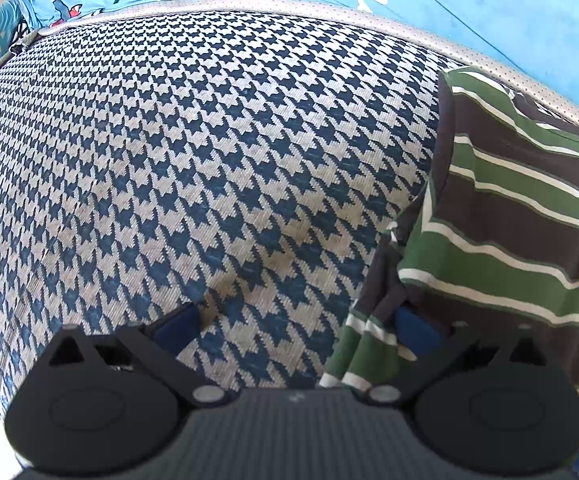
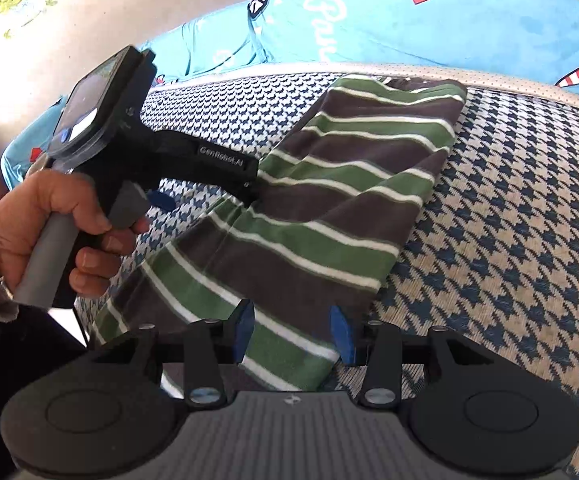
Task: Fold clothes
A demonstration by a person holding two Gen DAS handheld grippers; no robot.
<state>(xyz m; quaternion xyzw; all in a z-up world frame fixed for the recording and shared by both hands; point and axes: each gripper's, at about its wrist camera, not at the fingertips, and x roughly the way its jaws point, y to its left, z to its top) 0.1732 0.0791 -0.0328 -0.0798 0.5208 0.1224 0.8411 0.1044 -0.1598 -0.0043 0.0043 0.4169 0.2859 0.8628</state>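
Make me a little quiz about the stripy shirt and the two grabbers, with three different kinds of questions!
1. True or false: the striped shirt lies on a plain white sheet.
2. Which gripper has the shirt's near end between its open fingers? A) left gripper B) right gripper
3. Fill in: the hand holds the left gripper's ____.

Key
1. False; it lies on the blue and beige houndstooth cover.
2. B; the left gripper, also open, touches only the shirt's side edge with one finger.
3. Handle.
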